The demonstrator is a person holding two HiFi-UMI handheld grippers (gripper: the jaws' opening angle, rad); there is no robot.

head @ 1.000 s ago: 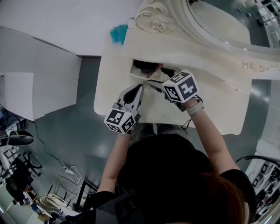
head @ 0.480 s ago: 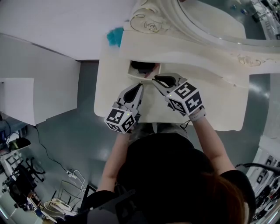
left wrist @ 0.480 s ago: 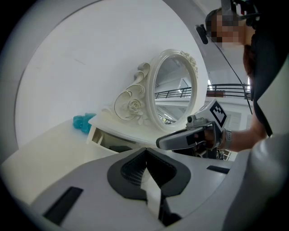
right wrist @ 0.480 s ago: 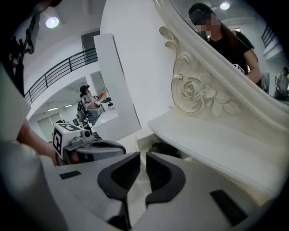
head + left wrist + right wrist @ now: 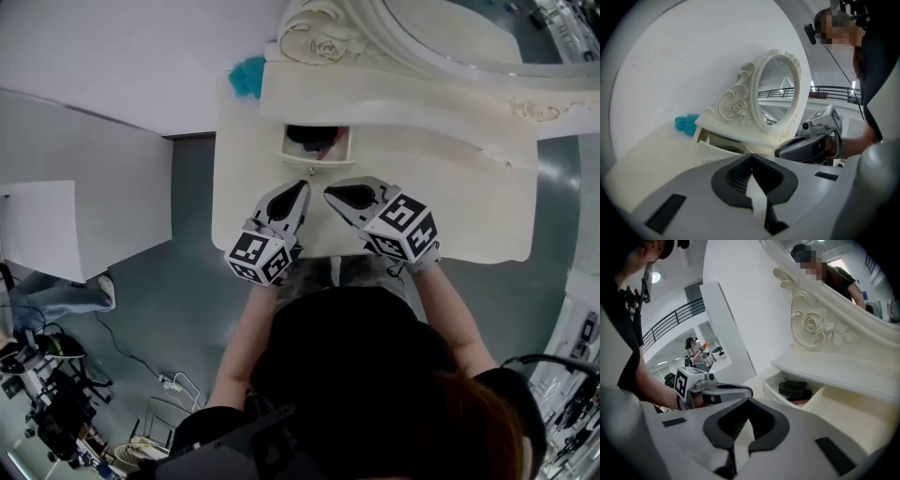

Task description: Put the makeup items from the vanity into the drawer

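While both claws hang over the front part of the tabletop, each is pressed together at the tips with nothing pinched between its jaws: the right claw shows this in the right gripper view, the left claw in the left gripper view. From the head view they sit side by side, the left claw just beside the right claw, both aimed at the drawer. That drawer stands pulled open under the vanity's upper shelf, and the makeup items lie inside it as a dark cluster, with something reddish at their near edge; what each piece is cannot be made out. The cream tabletop runs wide to the person's right. A teal object sits on its far left corner, close to the wall. Above the shelf rises an oval mirror in a carved frame with a rose at its foot. Around the vanity lie a grey floor, white panels to the left, and a tangle of cables in the near left corner. A railed balcony and another person show far off in the right gripper view
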